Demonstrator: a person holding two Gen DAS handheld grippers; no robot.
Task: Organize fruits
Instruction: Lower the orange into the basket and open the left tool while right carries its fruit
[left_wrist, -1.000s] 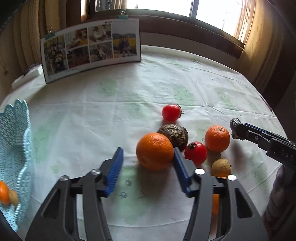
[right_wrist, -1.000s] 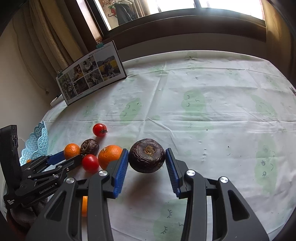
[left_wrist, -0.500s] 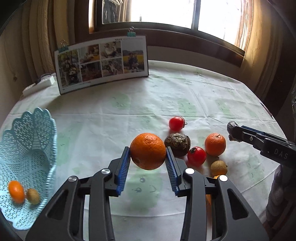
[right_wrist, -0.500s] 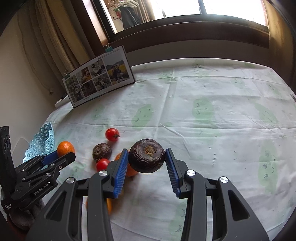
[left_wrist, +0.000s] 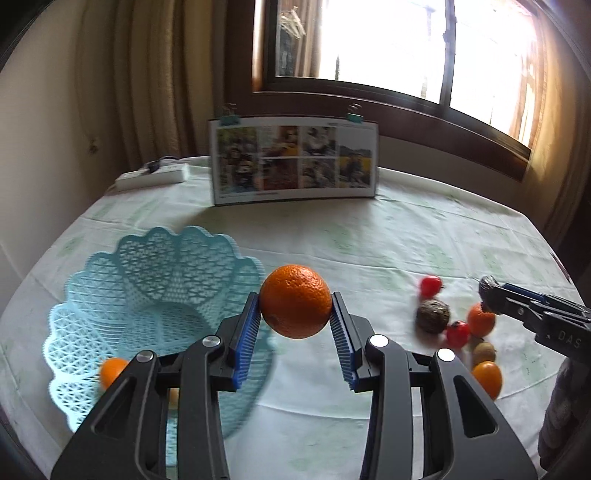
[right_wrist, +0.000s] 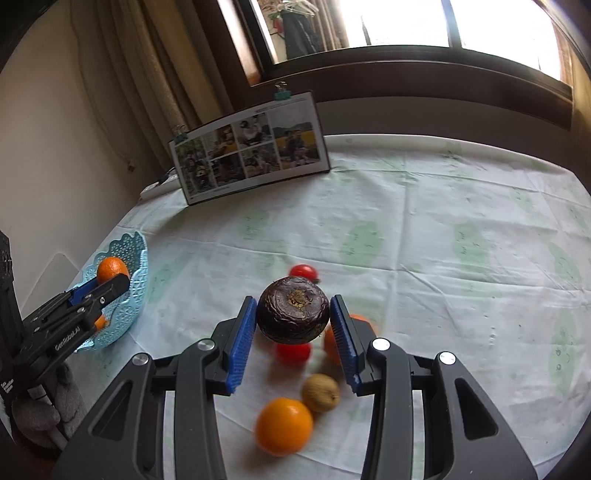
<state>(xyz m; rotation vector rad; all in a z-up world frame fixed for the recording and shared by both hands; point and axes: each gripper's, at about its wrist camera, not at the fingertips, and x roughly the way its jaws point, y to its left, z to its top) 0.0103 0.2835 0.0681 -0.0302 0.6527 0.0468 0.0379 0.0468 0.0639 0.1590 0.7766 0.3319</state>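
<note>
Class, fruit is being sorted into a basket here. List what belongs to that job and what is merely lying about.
Job: orange in left gripper; dark wrinkled fruit in right gripper; blue basket; loose fruits on the tablecloth.

Lying about: photo board; power strip.

A: Which items are obscured in the left wrist view?

B: The basket (left_wrist: 155, 280) is motion-blurred, and its near edge is covered by the left gripper (left_wrist: 295, 325). A small orange fruit (left_wrist: 110, 371) inside shows only partly. The loose fruits (left_wrist: 432, 315) on the desk (left_wrist: 388, 236) are smeared.

A: And the right wrist view?

B: The dark fruit (right_wrist: 293, 315) covers part of two tomatoes (right_wrist: 293, 352). An orange (right_wrist: 330, 345) is half hidden behind a blue pad (right_wrist: 343, 339). The photo board (right_wrist: 247, 147) is too small to read.
</note>
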